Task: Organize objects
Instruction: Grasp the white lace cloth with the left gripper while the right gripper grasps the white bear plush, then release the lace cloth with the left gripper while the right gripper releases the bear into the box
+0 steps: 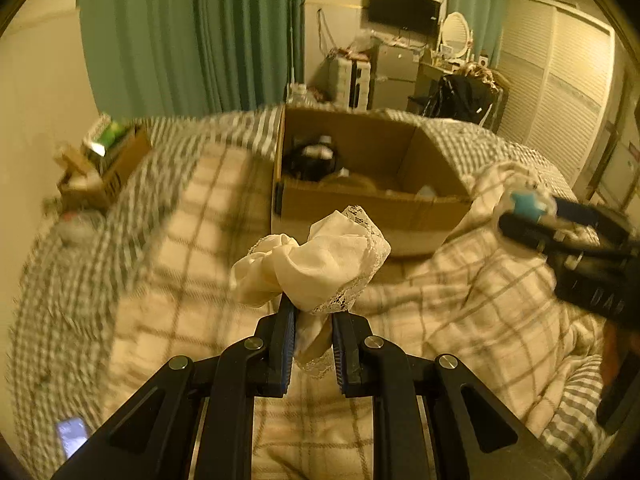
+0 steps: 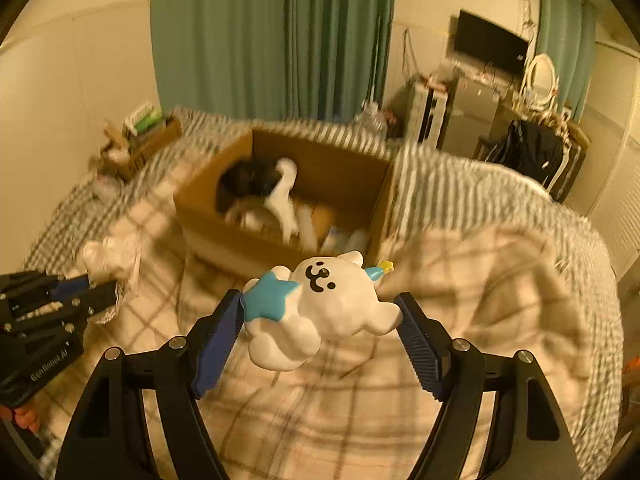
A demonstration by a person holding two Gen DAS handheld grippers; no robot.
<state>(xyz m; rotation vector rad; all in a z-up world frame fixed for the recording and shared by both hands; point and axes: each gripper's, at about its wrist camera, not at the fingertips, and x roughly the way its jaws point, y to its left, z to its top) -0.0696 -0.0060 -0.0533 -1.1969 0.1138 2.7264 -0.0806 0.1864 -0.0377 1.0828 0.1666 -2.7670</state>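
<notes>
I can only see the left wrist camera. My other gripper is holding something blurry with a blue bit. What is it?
Observer: The right gripper holds a white plastic cloud-shaped bear toy with a smiling face and a blue star.

Operator: Are both fingers squeezing it?

Observer: The toy sits between them, touching the fingers on each side.

Operator: What's in the brown cardboard box? I only see a black lump.

Observer: From the right wrist, a black-and-white soft bundle fills its left part, and pale items lie at its near right corner; blur hides what they are.

Operator: Does my lacy cream cloth show there?

Observer: Yes, blurred, ahead of the left gripper, over the checked blanket.
</notes>
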